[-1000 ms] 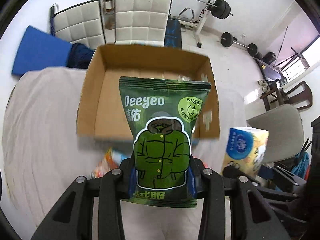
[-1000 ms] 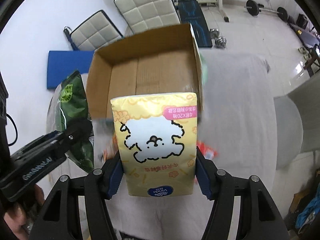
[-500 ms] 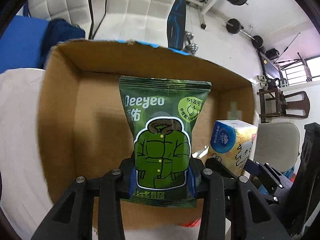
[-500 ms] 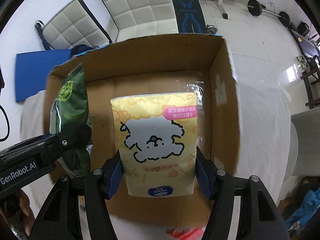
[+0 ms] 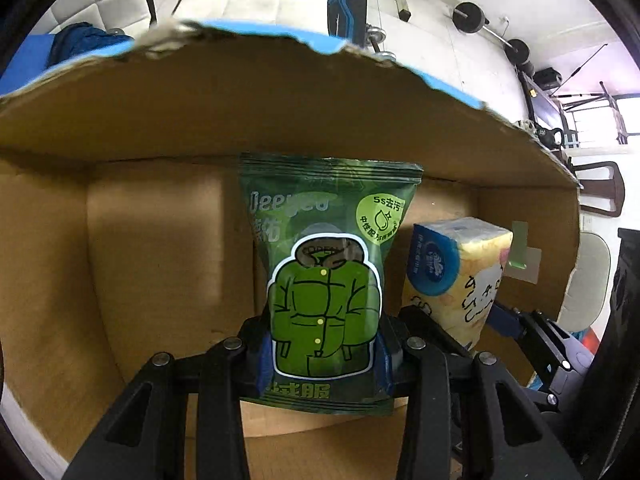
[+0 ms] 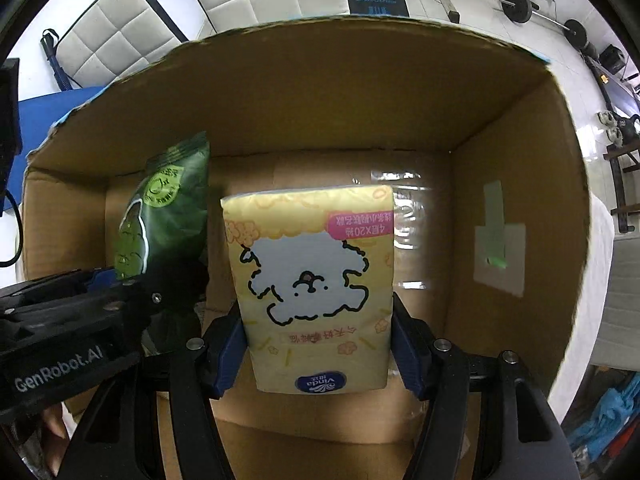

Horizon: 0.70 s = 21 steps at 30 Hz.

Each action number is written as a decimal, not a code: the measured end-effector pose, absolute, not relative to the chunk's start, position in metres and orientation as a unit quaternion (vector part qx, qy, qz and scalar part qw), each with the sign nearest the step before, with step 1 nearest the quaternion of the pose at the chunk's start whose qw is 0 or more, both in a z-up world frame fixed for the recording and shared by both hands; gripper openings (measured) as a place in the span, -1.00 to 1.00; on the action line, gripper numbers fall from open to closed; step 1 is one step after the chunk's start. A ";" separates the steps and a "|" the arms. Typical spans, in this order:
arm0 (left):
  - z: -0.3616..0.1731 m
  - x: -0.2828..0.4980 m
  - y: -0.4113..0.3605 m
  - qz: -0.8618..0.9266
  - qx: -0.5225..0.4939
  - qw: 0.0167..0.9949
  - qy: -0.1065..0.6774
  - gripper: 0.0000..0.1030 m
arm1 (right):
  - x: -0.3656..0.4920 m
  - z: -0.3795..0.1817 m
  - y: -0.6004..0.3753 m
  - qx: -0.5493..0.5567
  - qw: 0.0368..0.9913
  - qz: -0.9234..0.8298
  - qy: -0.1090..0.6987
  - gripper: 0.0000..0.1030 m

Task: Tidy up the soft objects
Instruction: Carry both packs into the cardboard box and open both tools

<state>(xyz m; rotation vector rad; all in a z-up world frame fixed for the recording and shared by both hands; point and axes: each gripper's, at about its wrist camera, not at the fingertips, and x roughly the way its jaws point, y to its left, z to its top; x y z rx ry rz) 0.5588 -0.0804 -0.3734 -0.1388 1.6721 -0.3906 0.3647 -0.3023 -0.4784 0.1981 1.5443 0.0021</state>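
Green foil pouch with a cartoon puffer jacket stands at the centre of the left wrist frame, clamped at its lower sides between the blue pads of the left gripper. Its long axis runs up the frame, crimped top seal uppermost, print upright to that camera. Behind it fills the brown cardboard box, far wall with a torn blue-edged rim across the upper frame.

At centre of the right wrist frame, the right gripper is closed on a yellow tissue pack showing a white fluffy dog; the pack also stands lengthwise up the frame, though its lettering reads upside down.

Only the right wrist view shows the box's right wall with a pale taped label and clear tape on the floor. Only the left wrist view shows the tissue pack's blue end face, at right of centre, beside the pouch.
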 end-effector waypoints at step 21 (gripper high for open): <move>-0.303 0.497 -0.052 -0.122 0.004 0.733 0.670 0.98 | 0.335 -0.451 -0.282 0.087 0.720 0.000 0.689 1.00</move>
